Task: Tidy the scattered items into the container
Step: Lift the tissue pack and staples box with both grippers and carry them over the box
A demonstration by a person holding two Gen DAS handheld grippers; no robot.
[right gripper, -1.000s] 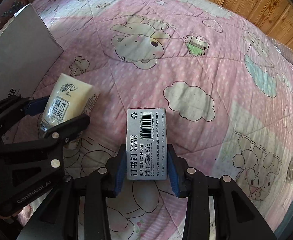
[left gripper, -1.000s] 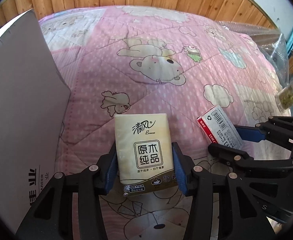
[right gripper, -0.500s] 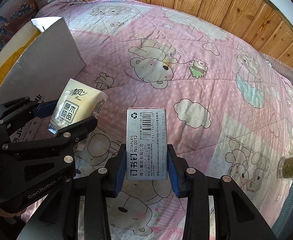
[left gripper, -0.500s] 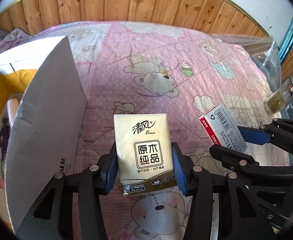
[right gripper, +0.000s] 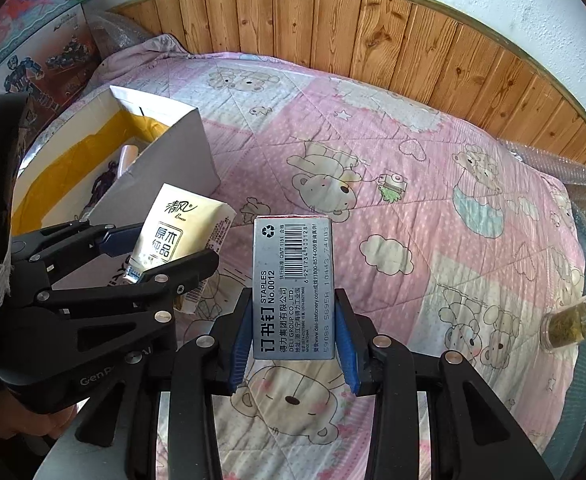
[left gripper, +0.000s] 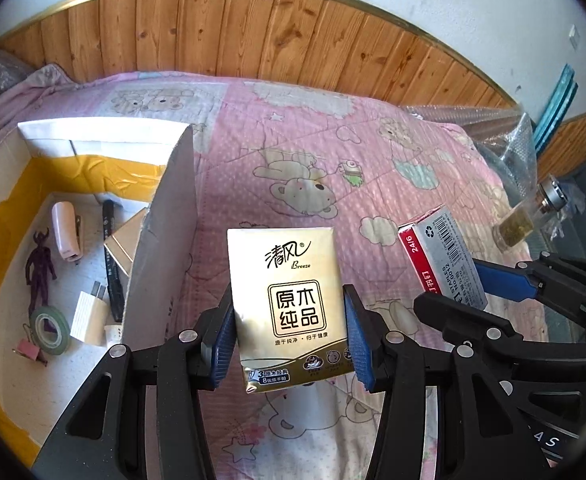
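Now the left gripper (left gripper: 289,334) is clenched on a tissue pack (left gripper: 287,308), held upright above the pink bear quilt (left gripper: 313,168) just right of the cardboard box (left gripper: 173,216). Beside it, the right gripper (right gripper: 295,346) grasps a staples box (right gripper: 293,288) between its blue fingers (right gripper: 345,340). Inside the cardboard box lie a tape roll (left gripper: 49,330), a charger plug (left gripper: 89,316) and a dark figurine (left gripper: 41,268).
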